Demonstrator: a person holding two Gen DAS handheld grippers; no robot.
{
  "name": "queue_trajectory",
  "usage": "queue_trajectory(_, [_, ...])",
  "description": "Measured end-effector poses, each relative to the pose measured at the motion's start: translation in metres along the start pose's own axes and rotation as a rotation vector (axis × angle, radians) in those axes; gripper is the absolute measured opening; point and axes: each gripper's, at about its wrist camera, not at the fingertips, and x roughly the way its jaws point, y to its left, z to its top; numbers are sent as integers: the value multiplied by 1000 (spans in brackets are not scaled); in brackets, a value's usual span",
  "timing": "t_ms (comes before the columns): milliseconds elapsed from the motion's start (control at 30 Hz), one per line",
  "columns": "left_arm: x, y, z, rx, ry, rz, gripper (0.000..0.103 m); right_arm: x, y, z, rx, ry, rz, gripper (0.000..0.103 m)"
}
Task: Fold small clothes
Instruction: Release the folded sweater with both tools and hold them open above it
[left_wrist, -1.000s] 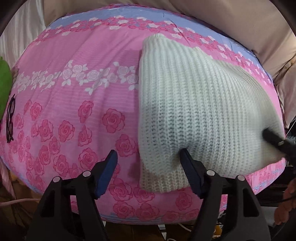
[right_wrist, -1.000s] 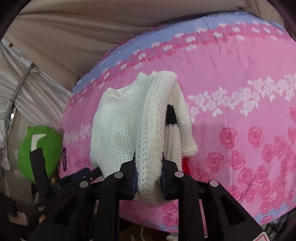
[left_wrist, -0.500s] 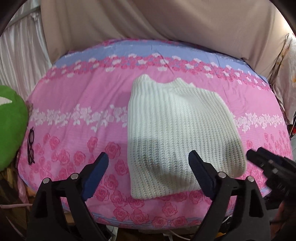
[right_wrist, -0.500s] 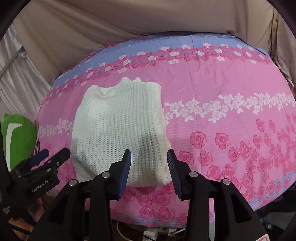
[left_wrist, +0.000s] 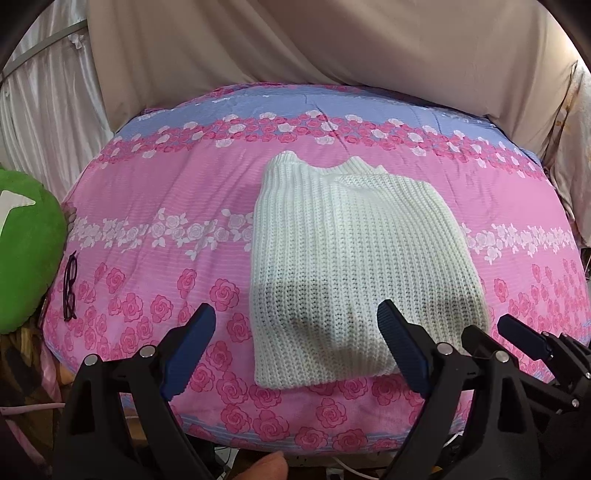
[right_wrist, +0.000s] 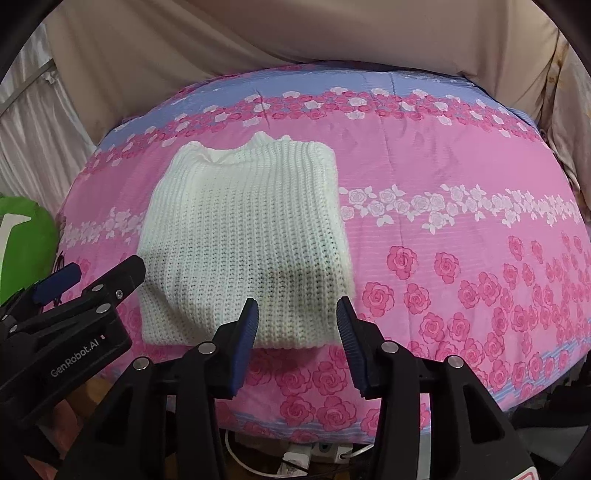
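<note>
The white sweater lies folded on the bed, so it looks done; the left gripper is wide open and empty, the right gripper is opening, empty too.

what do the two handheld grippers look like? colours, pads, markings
Both the left gripper and the right gripper are matte black plastic clamp-style bodies with two angled fingers, ridged dark blue pads and round silver pivot pins. In the right wrist view the left gripper's side bears white "GenRobot.AI" lettering. No cables or sleeves visible.
</note>
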Motion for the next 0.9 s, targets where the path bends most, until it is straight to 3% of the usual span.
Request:
queue_trajectory(633, [-15, -1, -8, -6, -54, 31, 85, -10, 17, -8, -48, -22, -20, 45])
queue_trajectory(900, [-9, 9, -13, -49, -12, 43, 85, -10, 25, -11, -60, -16, -28, 45])
